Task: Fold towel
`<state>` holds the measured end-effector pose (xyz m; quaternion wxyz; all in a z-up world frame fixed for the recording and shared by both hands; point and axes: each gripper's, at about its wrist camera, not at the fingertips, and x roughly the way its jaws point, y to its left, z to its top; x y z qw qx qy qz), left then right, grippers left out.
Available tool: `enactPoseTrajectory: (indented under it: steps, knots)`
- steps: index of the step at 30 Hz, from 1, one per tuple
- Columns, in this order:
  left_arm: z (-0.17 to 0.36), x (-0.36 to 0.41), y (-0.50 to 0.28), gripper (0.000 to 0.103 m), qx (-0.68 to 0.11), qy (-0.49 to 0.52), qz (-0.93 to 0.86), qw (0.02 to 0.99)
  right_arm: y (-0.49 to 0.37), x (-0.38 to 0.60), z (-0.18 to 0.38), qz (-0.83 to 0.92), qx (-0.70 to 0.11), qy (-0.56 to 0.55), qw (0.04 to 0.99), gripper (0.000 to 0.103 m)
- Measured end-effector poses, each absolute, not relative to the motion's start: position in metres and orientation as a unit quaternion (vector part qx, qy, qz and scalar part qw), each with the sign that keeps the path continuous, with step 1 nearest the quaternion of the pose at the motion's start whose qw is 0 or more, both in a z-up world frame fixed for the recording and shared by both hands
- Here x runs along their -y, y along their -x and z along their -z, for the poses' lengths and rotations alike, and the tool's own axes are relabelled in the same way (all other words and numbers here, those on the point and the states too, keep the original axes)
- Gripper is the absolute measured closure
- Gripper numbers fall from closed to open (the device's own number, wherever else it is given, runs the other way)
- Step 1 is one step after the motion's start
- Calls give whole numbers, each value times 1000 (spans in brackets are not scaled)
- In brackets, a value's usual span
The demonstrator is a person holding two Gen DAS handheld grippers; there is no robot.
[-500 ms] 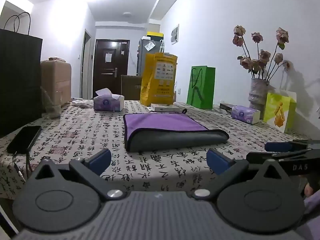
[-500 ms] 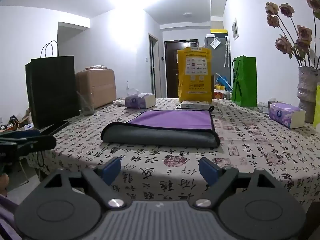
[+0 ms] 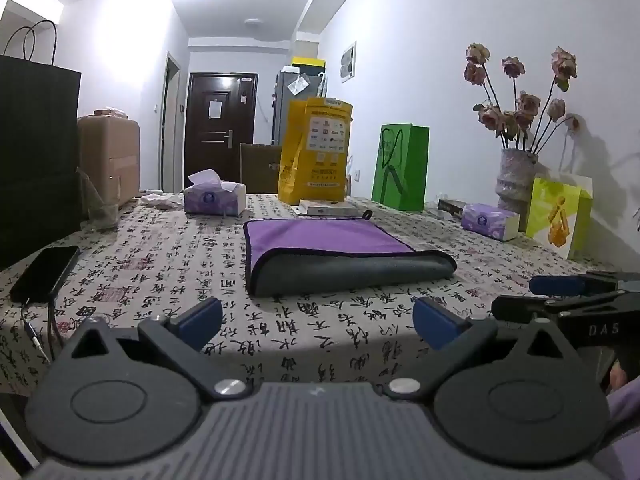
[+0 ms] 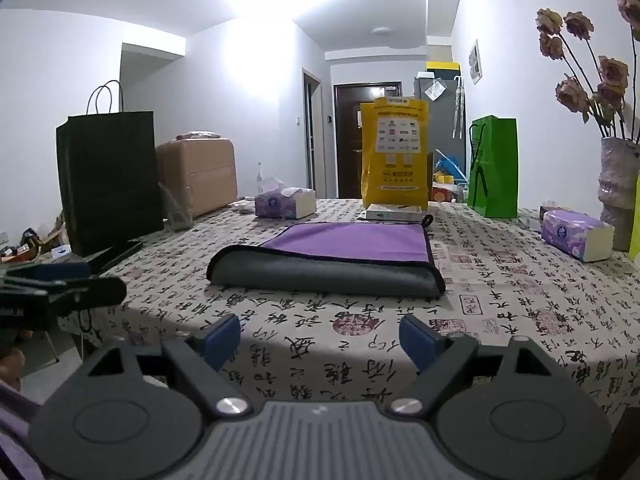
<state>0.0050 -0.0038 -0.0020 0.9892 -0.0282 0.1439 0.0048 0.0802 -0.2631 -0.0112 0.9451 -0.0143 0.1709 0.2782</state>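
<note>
One towel lies folded once on the table, purple face up with the grey underside rolled along its near edge, its hanging loop at the far corner. Two tissue packs sit on the table: one beyond the towel's left side, one near the vase of dried roses. Three upright bags stand along the far side: yellow, green and lime. One phone lies at the left edge.

The left gripper and the right gripper both hover level at the table's near edge, pointed at the towel and well short of it, jaws spread wide with nothing between them.
</note>
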Motion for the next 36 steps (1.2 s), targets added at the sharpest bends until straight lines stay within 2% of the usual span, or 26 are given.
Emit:
enactPoseTrajectory:
  steps: [36]
  knots:
    - [1, 9, -5, 0, -143, 20, 3, 990, -78, 264, 9, -275, -169, 17, 947, 16]
